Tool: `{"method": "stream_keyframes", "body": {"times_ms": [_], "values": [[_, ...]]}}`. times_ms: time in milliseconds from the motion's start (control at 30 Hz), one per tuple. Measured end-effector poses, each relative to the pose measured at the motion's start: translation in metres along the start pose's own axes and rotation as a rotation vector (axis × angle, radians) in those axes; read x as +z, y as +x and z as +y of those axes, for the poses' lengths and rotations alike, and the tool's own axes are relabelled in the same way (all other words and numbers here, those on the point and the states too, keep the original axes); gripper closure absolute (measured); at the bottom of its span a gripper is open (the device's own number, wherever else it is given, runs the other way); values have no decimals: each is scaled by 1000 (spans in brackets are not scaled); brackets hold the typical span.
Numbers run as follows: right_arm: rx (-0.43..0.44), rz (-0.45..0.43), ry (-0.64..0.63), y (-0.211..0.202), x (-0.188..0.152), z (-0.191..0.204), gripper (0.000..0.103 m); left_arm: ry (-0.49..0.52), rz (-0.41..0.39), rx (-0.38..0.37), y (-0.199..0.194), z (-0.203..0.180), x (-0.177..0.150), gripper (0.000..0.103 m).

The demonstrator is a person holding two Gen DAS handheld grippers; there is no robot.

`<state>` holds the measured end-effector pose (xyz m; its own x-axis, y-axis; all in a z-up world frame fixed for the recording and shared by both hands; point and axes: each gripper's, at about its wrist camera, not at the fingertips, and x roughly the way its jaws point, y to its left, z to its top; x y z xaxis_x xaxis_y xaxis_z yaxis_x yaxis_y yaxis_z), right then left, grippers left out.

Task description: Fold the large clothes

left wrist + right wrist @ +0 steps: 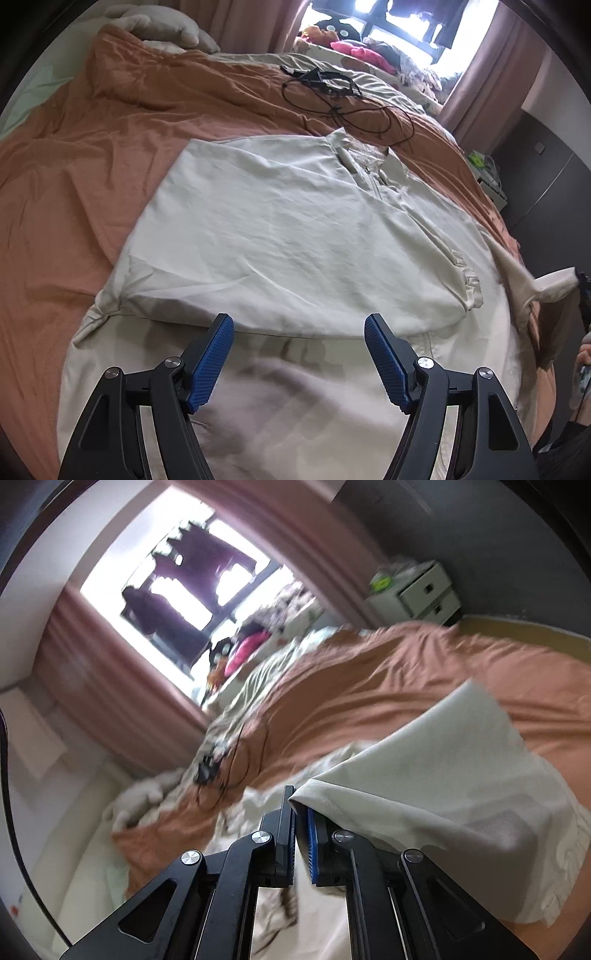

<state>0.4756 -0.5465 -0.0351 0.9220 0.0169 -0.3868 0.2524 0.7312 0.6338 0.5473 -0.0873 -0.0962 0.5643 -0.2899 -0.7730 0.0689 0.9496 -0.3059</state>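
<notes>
The big pale shirt (280,236) lies flat on the bed, on top of the orange blanket (92,177). Its collar (369,162) points away, toward the window (399,22), and its bottom end is close to the left tongs (299,360), so its long way runs from near to far. The left side is folded in over the body and makes a straight edge. At the right side, one part of the shirt is pulled up off the bed. The right tongs (299,812) are pressed together and pinch that cloth edge, and the shirt (443,775) hangs down from them like a sheet. The left tongs are spread wide, over the near end of the shirt, and nothing is between them. Past the collar, a black cable (343,99) lies in loops on the blanket, apart from the shirt. Farther away there is a white pillow (162,29), a pile of bright clothes (354,48) by the window, and pink curtains (484,70). The left view shows the whole shirt and a hand (583,365) at the right edge. The right view is blurry and tilted, but it shows the pinch up close and white drawers (424,590) by the bed.
</notes>
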Motion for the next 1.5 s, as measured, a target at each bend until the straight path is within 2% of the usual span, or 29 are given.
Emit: {"method": "stream_keyframes", "body": {"times_ms": [100,167,200,233,267,300,333,467,567,700,900,1000,1100,1167,1200,1233,1267,1300,1367,1433,1500], "values": [[-27,94,-41,23,-30,17,96,-19,0,-17,-4,8,-1,28],[-121,166,-47,40,-51,21,93,-37,-1,-22,-6,12,-2,28],[-139,186,-38,43,-56,19,83,-46,2,-24,-7,13,-3,28],[-147,210,-19,46,-62,14,60,-51,4,-28,-8,14,-3,28],[-159,224,10,44,-70,9,46,-53,4,-33,-10,14,-3,28],[-170,219,29,41,-73,7,25,-53,0,-38,-13,14,-3,28],[-184,196,60,32,-76,1,21,-55,-8,-43,-16,14,-2,28],[-135,146,173,-1,-78,-20,21,-68,-32,-64,-26,12,-1,28],[-168,99,236,-27,-86,-35,21,-60,-26,-76,-27,9,-3,28],[-191,52,375,-56,-95,-77,21,-51,-27,-77,-28,6,-4,28],[-248,3,498,-67,-98,-111,21,-56,-23,-71,-27,6,-5,28],[-275,20,534,-59,-99,-122,22,-55,-18,-58,-23,7,-5,28],[-291,49,583,-44,-104,-137,25,-58,-7,-48,-17,9,-4,28],[-314,47,608,-33,-102,-149,34,-62,-2,-42,-13,11,-2,28],[-325,41,606,-30,-99,-151,42,-64,-1,-41,-12,12,-1,28],[-330,26,594,-30,-95,-151,71,-68,0,-39,-11,14,0,28],[-312,4,564,-29,-89,-150,94,-71,0,-39,-11,15,0,28],[-299,8,530,-27,-82,-146,98,-75,-1,-40,-11,17,1,28],[-324,-21,481,-31,-69,-133,98,-80,-4,-38,-13,21,3,28],[-349,-86,344,-38,-47,-101,99,-90,-4,-32,-14,27,4,28],[-317,-83,248,-36,-29,-69,99,-103,1,-25,-13,33,5,28]]}}
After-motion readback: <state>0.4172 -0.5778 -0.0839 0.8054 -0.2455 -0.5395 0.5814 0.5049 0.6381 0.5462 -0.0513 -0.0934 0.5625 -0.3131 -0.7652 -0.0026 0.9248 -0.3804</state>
